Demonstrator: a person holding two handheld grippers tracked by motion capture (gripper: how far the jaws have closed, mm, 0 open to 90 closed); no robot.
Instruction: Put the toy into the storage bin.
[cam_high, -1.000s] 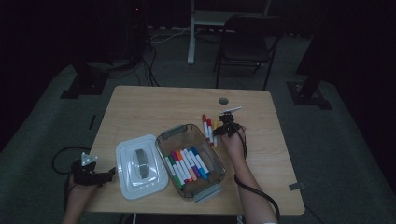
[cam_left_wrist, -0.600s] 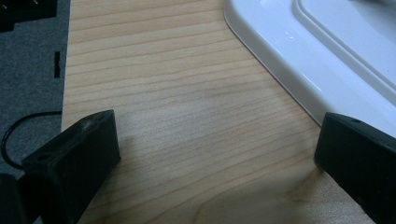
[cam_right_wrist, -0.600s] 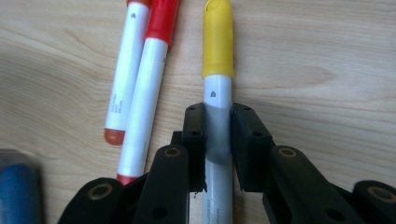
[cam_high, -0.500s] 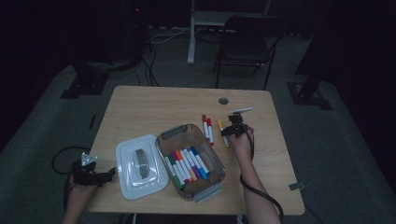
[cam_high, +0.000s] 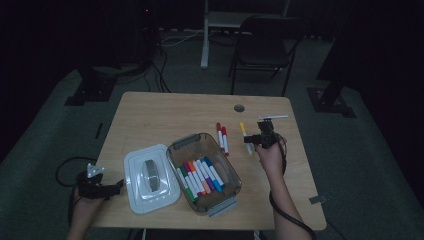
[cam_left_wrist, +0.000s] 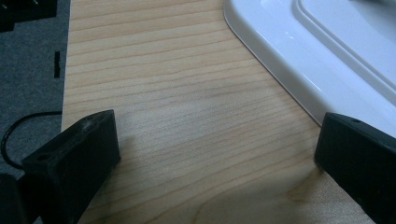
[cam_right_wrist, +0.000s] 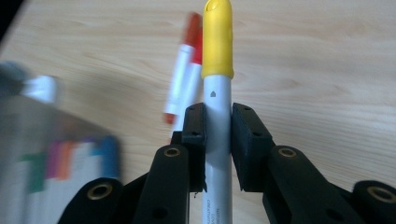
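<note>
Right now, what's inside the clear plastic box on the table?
The clear box holds a row of capped markers lying side by side: green, red, orange, purple, blue. Anything beneath that row is covered. Its white lid lies beside it.

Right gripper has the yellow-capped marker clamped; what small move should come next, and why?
Probably carry the yellow-capped marker left toward the open container and lower it in. The right gripper has its jaws shut on the barrel, the container already holds a row of markers, and two red markers lie on the table.
</note>
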